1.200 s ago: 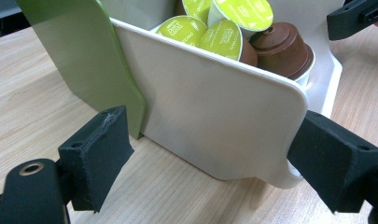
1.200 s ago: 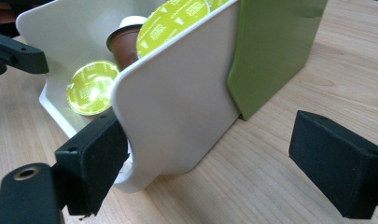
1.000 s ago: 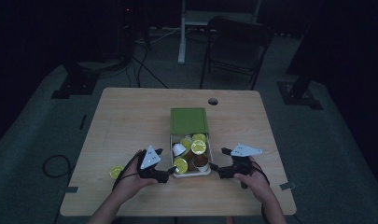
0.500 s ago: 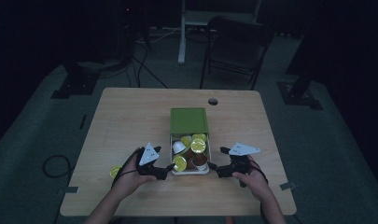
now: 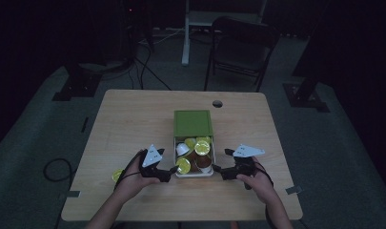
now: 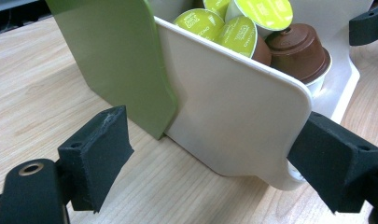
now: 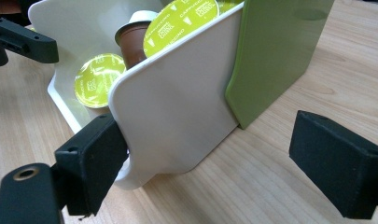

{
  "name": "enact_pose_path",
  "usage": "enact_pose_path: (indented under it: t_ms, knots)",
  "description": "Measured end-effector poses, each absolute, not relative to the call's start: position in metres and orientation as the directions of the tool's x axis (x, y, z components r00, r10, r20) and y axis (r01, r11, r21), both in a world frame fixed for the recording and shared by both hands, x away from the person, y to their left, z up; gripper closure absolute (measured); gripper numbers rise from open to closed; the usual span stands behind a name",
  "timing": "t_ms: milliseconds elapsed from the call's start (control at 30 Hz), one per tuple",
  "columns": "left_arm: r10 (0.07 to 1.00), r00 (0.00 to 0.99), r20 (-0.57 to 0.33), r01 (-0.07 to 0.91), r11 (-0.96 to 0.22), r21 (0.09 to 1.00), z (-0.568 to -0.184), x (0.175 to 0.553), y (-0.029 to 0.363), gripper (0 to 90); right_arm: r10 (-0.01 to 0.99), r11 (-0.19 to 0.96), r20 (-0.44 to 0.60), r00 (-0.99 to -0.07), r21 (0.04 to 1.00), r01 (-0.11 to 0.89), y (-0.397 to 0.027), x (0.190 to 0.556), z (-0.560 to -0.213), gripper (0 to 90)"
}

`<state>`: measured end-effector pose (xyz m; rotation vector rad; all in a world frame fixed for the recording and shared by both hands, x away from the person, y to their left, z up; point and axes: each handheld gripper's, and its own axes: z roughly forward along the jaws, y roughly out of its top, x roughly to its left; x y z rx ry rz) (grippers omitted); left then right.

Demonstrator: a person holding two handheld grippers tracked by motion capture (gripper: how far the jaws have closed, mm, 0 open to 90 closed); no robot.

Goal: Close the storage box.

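On the table [image 5: 133, 124], a lone yellow-lidded capsule [image 5: 117, 175] lay at the left hand-held gripper's [image 5: 174, 170] nine o'clock. That gripper's jaws stood released, straddling the left wall of the white drawer [image 6: 233, 121] of capsules [image 5: 196, 152], pulled out at six o'clock of its green box [image 5: 192, 123]. The right hand-held gripper [image 5: 216, 169] likewise stood unclenched at the drawer's right wall, one pad against the front corner.

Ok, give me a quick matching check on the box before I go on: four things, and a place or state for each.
Things:
1. sleeve
2. drawer
3. loose capsule
4. left gripper

Places or states:
a. alone on the table
b. white, pulled out toward the person
c. green, farther back
d. open, at the drawer's front left corner

Pairs: 1-c, 2-b, 3-a, 4-d
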<state>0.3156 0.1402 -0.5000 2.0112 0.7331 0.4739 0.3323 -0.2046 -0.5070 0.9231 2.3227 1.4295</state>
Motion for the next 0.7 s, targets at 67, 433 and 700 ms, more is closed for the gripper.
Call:
enact_pose_path:
  t_ms: [67, 433, 700]
  knots:
    - [0.664, 0.747, 0.04, 0.312, -0.403, 0.86, -0.5001, 0.3164, 0.1402, 14.8, 0.641, 0.311, 0.104, -0.761, 0.871, 0.381, -0.2043, 0.3329, -0.5069, 11.4]
    - [0.665, 0.746, 0.029, 0.323, -0.401, 0.857, -0.4997, 0.3209, 0.1408, 14.7, 0.644, 0.303, 0.111, -0.757, 0.872, 0.386, -0.2035, 0.336, -0.5078, 11.0]
    - [0.666, 0.745, 0.03, 0.326, -0.403, 0.855, -0.4992, 0.326, 0.1417, 14.7, 0.652, 0.304, 0.106, -0.751, 0.87, 0.387, -0.2023, 0.339, -0.5074, 10.9]
